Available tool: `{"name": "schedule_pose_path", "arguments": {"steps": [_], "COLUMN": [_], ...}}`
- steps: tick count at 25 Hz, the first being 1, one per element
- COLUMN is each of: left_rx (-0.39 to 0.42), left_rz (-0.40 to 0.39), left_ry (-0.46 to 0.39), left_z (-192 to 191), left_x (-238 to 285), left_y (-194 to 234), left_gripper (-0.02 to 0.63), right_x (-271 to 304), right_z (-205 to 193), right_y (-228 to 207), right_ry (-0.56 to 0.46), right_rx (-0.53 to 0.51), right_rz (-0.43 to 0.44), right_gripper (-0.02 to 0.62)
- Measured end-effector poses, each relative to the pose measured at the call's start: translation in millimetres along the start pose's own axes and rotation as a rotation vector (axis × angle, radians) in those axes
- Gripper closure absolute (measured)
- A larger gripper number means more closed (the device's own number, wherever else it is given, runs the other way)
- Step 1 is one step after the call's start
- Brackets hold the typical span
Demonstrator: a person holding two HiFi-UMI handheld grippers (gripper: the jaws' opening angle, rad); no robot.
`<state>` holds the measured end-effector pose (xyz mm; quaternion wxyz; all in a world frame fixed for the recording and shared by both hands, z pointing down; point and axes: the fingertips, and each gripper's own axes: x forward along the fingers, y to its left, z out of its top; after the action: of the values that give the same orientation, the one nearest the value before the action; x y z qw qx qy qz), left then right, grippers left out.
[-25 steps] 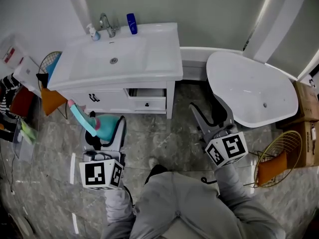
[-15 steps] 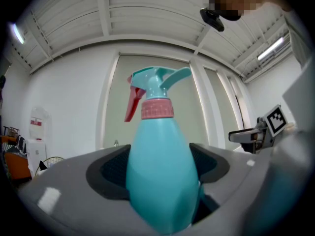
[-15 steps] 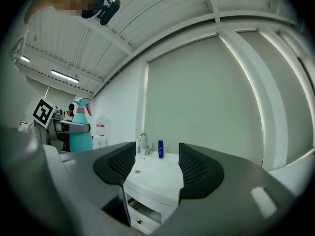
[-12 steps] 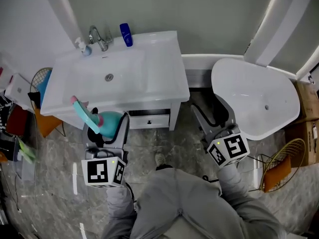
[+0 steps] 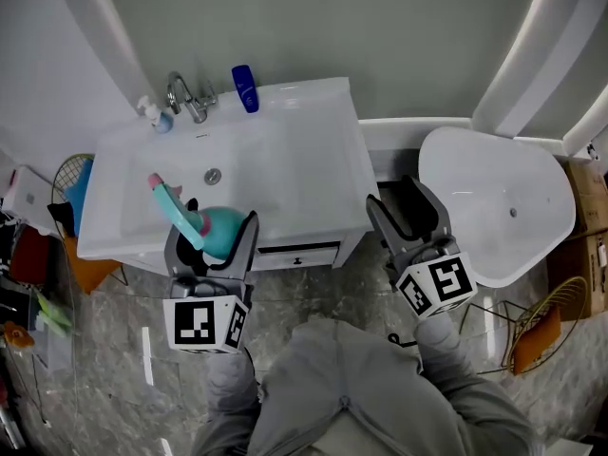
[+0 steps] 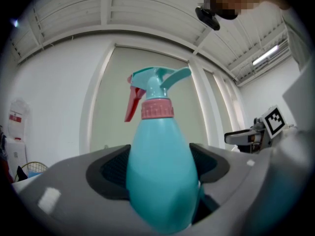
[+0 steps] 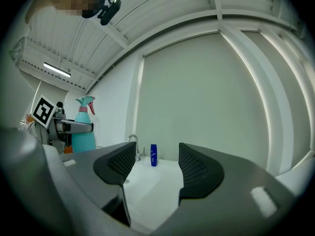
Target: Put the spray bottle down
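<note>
A teal spray bottle with a pink collar and red trigger is clamped upright between the jaws of my left gripper, which hovers over the front edge of the white washbasin. From the right gripper view the bottle stands at the far left. My right gripper is open with nothing between its jaws, at the basin cabinet's right front corner, pointing toward the basin top.
A chrome tap, a small pump bottle and a blue bottle stand along the basin's back edge. A white bathtub lies to the right, wire baskets and cardboard boxes beyond it. Clutter lines the left wall.
Both grippers have moved forward toward the basin; the left one carried the spray bottle from in front of the cabinet drawers to above the basin's front edge.
</note>
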<state>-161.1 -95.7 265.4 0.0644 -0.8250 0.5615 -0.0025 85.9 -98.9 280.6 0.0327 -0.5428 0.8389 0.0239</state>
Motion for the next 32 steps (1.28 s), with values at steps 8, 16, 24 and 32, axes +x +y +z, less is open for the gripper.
{"name": "schedule_pose_path", "arguments": {"steps": [8, 16, 24, 32], "left_rx": [0.000, -0.001, -0.008, -0.009], "left_rz": [-0.031, -0.061, -0.066, -0.082], "left_ry": [0.000, 0.001, -0.007, -0.005], "left_z": [-7.8, -16.3, -29.2, -44.1], "left_x": [40.9, 81.4, 131.1, 191.7], "left_y": [28.9, 33.7, 36.6, 40.7], "left_gripper": [0.183, 0.182, 0.182, 0.183], "right_x": [43.4, 75.8, 116.0, 156.9], "right_z": [-3.0, -10.4, -23.4, -34.9], "right_y": [-7.0, -23.9, -44.0, -70.0], "right_ry": [-0.001, 0.017, 0.025, 0.046], "right_rx": [-0.010, -0.009, 0.003, 0.020], "right_rz": [-0.034, -0.044, -0.026, -0.014], "right_gripper": [0.321, 0.321, 0.321, 0.321]}}
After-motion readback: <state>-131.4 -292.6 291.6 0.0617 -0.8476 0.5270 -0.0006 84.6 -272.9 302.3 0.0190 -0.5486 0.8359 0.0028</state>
